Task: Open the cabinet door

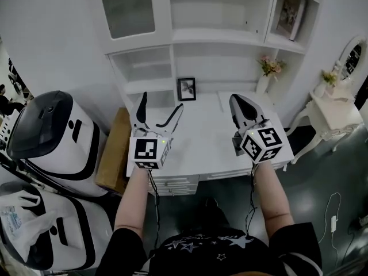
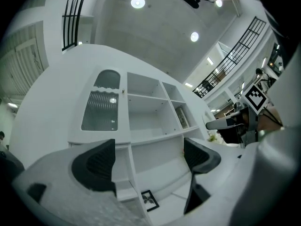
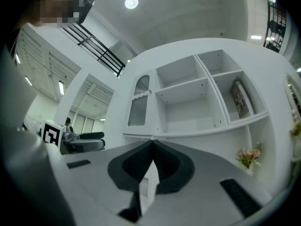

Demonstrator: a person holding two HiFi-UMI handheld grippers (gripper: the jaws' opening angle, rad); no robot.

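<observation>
Cabinet door (image 1: 127, 7), glass in a white frame, is shut at the upper left of the shelves, well above the table (image 1: 201, 148). The left tool (image 1: 162, 103) and right tool (image 1: 238, 105) hang over the table, well apart from the door. Left gripper view: jaws wide apart, nothing between. Right gripper view: jaws pressed together, holding nothing. The door probably swings lightly, but the glass is fragile, so take the frame edge.

**Lighting and image quality**

Bright, even illumination is supplied by recessed ceiling lights (image 2: 138, 3), one of which is reflected in the glass of the cabinet door (image 2: 100, 109). Strong fisheye bending and dark vignetted corners are shown in both gripper views. The nearest surfaces are rendered soft, and only faint shadows are cast.
</observation>
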